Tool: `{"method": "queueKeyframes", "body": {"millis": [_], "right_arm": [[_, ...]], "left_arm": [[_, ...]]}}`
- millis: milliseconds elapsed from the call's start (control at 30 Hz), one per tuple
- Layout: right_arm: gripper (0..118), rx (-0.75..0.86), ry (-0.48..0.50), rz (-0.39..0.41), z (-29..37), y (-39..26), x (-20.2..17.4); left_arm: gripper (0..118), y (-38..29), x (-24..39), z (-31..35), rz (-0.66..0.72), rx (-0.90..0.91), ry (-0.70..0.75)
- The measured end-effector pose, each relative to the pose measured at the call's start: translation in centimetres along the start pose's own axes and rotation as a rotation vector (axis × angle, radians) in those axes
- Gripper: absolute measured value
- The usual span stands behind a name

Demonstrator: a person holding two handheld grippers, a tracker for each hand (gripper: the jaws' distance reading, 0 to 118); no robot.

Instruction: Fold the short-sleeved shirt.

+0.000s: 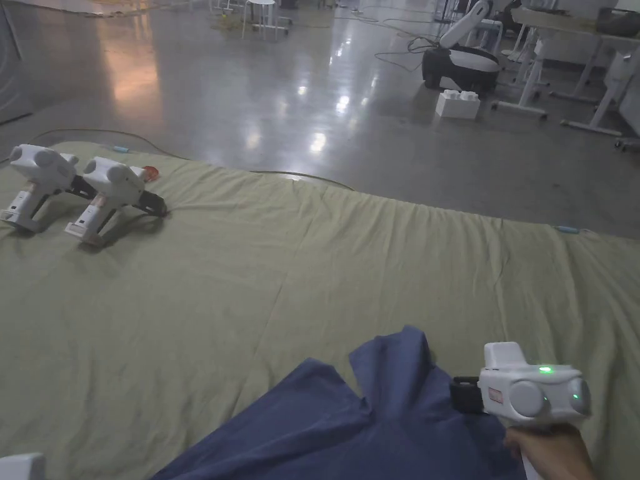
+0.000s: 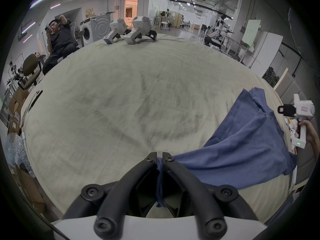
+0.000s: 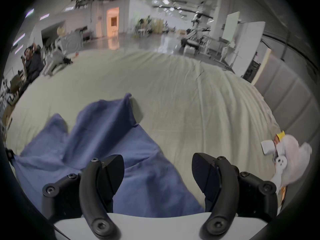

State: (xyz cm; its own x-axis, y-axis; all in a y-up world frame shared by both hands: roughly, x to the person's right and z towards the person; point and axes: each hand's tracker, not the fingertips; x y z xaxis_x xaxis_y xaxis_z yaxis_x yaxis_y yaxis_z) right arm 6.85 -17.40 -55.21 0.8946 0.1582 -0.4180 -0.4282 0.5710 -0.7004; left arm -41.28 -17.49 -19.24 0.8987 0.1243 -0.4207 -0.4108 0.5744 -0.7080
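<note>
A blue short-sleeved shirt (image 1: 350, 419) lies bunched at the near edge of the pale green sheet (image 1: 281, 262). In the left gripper view, my left gripper (image 2: 160, 159) is shut on a bunched edge of the shirt (image 2: 242, 139), which stretches away to the right. My right gripper (image 3: 158, 162) stands open just above the shirt (image 3: 103, 136), with cloth beneath its jaws and nothing pinched. In the head view the right gripper (image 1: 464, 395) is held by a hand at the shirt's right side.
Two spare white grippers (image 1: 81, 187) lie at the sheet's far left corner. A person (image 2: 58, 37) sits in a chair beyond that corner. Small white items (image 3: 284, 159) lie at the right edge. A glossy floor with desks and a robot base (image 1: 462, 62) lies beyond.
</note>
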Motion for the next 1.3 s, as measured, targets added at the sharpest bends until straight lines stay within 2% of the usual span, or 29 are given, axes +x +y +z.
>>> {"method": "queueKeyframes", "body": {"millis": [33, 100, 167, 200, 233, 300, 367, 400, 467, 533, 600, 900, 1300], "right_arm": [[85, -0.038, 0.024, 0.037, -1.3, 0.4, 0.0], [80, -0.085, 0.053, 0.047, -3.4, 0.7, -0.1], [62, -0.123, 0.09, 0.026, -5.3, 0.5, -0.1], [60, -0.134, 0.125, 0.017, -5.7, 0.4, -0.3], [58, -0.112, 0.093, 0.023, -5.4, 0.4, -0.5], [36, -0.093, 0.109, 0.065, -5.0, 0.4, -1.0], [3, -0.084, 0.117, 0.068, -4.7, 0.5, -1.3], [3, -0.069, 0.094, 0.081, -4.7, 0.6, -1.5], [3, -0.067, 0.092, 0.042, -4.1, 0.5, -1.3], [3, 0.005, 0.08, 0.01, -2.6, 0.2, -1.1], [3, 0.071, 0.065, 0.017, -0.5, 0.0, -0.9], [2, 0.392, -0.004, -0.043, 14.5, 0.4, 1.3], [2, 0.708, -0.207, -0.139, 33.1, 4.8, 9.0]], "left_arm": [[1, -0.1, 0.5, 0.4, -0.001, 0.012, 0.0], [1, -0.1, 0.5, 0.6, 0.008, 0.027, 0.0], [1, -0.1, 0.7, 0.8, 0.013, 0.034, -0.001], [1, -0.2, 0.8, 0.8, 0.01, 0.036, 0.001], [1, -0.2, 0.8, 0.7, 0.005, 0.035, 0.003], [1, -0.3, 1.0, 0.6, 0.0, 0.031, 0.007], [1, -0.3, 1.1, 0.5, -0.004, 0.032, 0.011], [1, -0.4, 1.2, 0.5, -0.008, 0.034, 0.013], [1, -0.5, 1.6, 0.6, -0.011, 0.046, 0.019], [1, -0.5, 1.6, 1.0, -0.009, 0.055, 0.016], [1, -0.3, 1.8, 1.7, -0.008, 0.075, 0.017], [1, 3.1, 4.6, 6.8, -0.067, 0.278, -0.041], [1, 18.2, 12.8, 15.8, -0.152, 0.552, -0.156]]}}
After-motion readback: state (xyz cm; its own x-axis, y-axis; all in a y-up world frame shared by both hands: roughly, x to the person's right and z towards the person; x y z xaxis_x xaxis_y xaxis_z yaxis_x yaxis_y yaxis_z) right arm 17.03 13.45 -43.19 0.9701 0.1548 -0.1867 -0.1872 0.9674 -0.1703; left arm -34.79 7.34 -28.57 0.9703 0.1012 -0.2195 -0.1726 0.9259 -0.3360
